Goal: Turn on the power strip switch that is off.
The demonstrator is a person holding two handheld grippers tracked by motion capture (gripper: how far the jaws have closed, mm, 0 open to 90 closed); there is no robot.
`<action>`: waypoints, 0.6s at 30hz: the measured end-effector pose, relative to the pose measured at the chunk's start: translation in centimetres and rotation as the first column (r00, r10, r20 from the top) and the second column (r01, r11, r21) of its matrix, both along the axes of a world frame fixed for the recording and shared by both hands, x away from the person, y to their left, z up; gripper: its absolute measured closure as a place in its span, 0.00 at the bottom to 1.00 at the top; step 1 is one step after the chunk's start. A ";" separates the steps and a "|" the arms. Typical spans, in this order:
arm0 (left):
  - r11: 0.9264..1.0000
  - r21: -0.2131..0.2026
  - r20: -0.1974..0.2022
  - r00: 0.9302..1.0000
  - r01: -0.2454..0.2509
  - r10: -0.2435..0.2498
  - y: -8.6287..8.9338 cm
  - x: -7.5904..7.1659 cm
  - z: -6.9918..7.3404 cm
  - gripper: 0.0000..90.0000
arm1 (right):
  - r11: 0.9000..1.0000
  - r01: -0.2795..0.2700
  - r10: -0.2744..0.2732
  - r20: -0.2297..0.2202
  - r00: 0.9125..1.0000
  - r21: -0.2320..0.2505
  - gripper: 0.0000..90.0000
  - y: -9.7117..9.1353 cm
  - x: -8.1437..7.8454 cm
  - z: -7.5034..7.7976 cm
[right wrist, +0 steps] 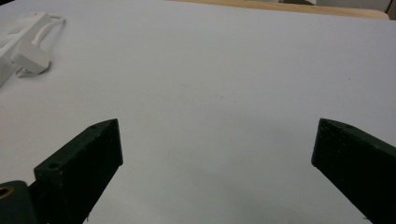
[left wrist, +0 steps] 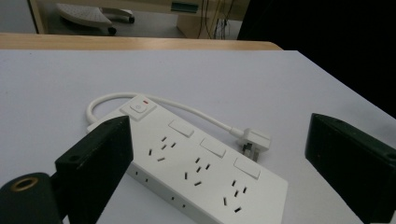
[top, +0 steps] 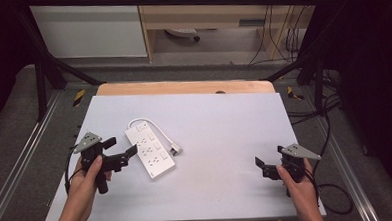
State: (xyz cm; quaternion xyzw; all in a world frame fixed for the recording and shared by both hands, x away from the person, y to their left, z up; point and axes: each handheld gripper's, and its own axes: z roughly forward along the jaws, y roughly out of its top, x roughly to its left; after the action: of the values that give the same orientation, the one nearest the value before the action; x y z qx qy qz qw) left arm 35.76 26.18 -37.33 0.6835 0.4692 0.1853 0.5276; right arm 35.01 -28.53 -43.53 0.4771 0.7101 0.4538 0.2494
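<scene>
A white power strip (top: 149, 149) lies flat on the left part of the grey worktop (top: 219, 124). Its long side runs slantwise, from the far left to the near right. The end with the switch (left wrist: 137, 107) is the far one. The left tongs (top: 123, 149) are right beside the strip, on its left side, and they point at it. Their jaws are wide open and hold nothing. In the left gripper view the strip lies just in front of the open jaws, with the near end low between them. So the left tongs are much nearer to the strip than the right tongs (top: 260, 163) are. The right tongs sit well apart, over on the right side of the worktop, and they point to the left. Their jaws are open wide too, with nothing in them, and bare worktop lies in front of them. A short white cord (top: 155, 126) comes out of the far end of the strip and bends around to its right side. It ends in a white plug (top: 176, 150), which lies on the worktop just beside the strip. Nothing stands between the left tongs and the strip. I think the left tongs could close on the strip across its short side.
</scene>
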 end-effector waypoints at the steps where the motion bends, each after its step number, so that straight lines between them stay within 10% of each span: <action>1: 1.000 -0.001 0.000 1.000 -0.004 0.004 0.2 -0.2 0.0 0.09 | 1.000 -0.001 0.001 0.001 1.000 0.000 0.03 0.0 0.0 0.0; 18: 0.998 0.020 -0.001 0.999 -0.051 0.051 3.8 -2.9 -2.0 0.09 | 1.000 0.002 -0.002 0.001 1.000 0.002 0.02 -0.1 0.0 0.0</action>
State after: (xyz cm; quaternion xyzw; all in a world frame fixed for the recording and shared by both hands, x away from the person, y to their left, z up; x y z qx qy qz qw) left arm 32.86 30.02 -39.33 0.6767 0.4851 0.2030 0.5154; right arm 34.99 -28.64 -43.53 0.4778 0.7091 0.4545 0.2495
